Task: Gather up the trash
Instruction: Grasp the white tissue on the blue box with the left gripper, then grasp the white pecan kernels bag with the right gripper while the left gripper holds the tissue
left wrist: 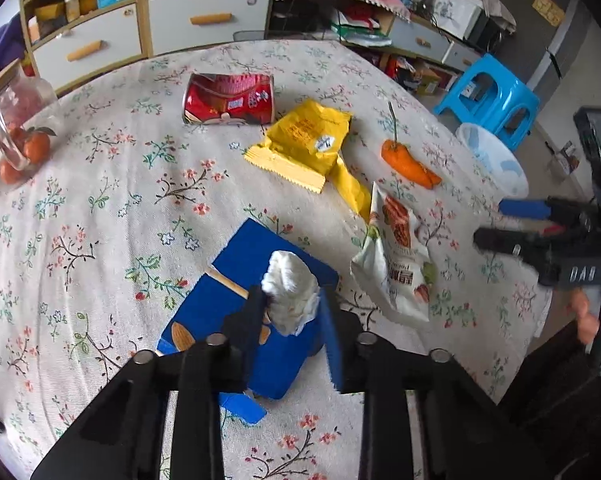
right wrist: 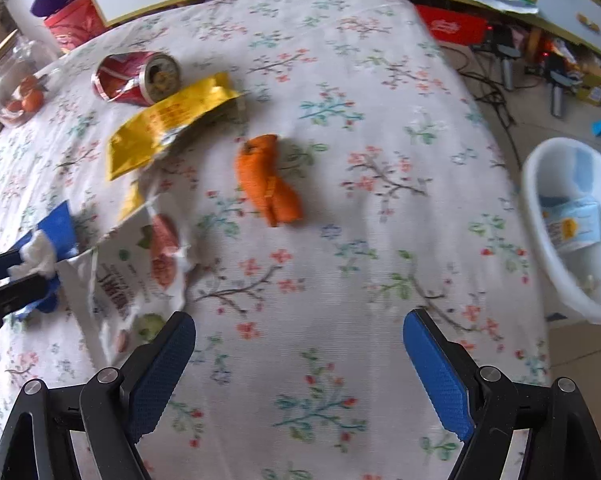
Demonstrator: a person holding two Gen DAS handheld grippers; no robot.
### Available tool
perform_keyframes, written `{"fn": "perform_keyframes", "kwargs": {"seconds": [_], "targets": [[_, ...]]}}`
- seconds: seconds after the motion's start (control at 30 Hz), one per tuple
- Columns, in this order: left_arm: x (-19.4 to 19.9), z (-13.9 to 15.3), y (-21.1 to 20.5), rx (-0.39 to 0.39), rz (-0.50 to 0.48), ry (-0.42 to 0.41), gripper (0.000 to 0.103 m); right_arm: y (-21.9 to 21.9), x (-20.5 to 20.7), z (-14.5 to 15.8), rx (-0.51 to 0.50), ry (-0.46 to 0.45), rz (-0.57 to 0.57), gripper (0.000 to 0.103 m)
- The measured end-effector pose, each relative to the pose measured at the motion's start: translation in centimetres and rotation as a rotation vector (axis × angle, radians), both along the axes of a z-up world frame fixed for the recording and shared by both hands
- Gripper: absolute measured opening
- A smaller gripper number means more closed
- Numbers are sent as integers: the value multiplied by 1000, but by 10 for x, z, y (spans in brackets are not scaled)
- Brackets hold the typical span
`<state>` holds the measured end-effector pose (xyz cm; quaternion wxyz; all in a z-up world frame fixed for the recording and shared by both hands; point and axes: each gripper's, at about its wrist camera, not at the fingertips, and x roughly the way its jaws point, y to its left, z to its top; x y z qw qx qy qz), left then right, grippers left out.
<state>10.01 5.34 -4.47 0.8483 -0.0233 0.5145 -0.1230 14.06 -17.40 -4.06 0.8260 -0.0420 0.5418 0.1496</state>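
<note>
My left gripper (left wrist: 290,300) is shut on a crumpled white tissue (left wrist: 290,290), just above a blue snack box (left wrist: 260,312) on the flowered tablecloth; the same tissue (right wrist: 38,254) shows at the far left of the right wrist view. Beyond lie a white snack bag (left wrist: 396,256), a yellow wrapper (left wrist: 304,144), a crushed red can (left wrist: 228,98) and an orange peel (left wrist: 410,162). My right gripper (right wrist: 298,334) hangs open over bare cloth, nearer than the orange peel (right wrist: 268,178), with nothing between its fingers. A white trash bin (right wrist: 568,228) stands past the table's right edge.
A glass jar (left wrist: 16,132) with tangerines sits at the table's far left. Cabinets with drawers (left wrist: 208,22) line the back wall. A blue plastic stool (left wrist: 488,98) stands on the floor behind the trash bin (left wrist: 492,160). A hand (left wrist: 584,316) holds the right gripper's handle.
</note>
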Motion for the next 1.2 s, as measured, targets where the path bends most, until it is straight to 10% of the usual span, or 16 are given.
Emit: {"fn": "perform_keyframes", "kwargs": {"seconds": [0.33, 0.97, 1.2], "targets": [[-10, 16, 16, -31, 51, -35, 20, 49, -6, -7, 121, 50, 138, 94], [-24, 16, 42, -58, 136, -13, 20, 116, -10, -45, -62, 24, 257, 99], [-26, 19, 37, -64, 142, -15, 20, 110, -5, -40, -48, 6, 212, 80]]}}
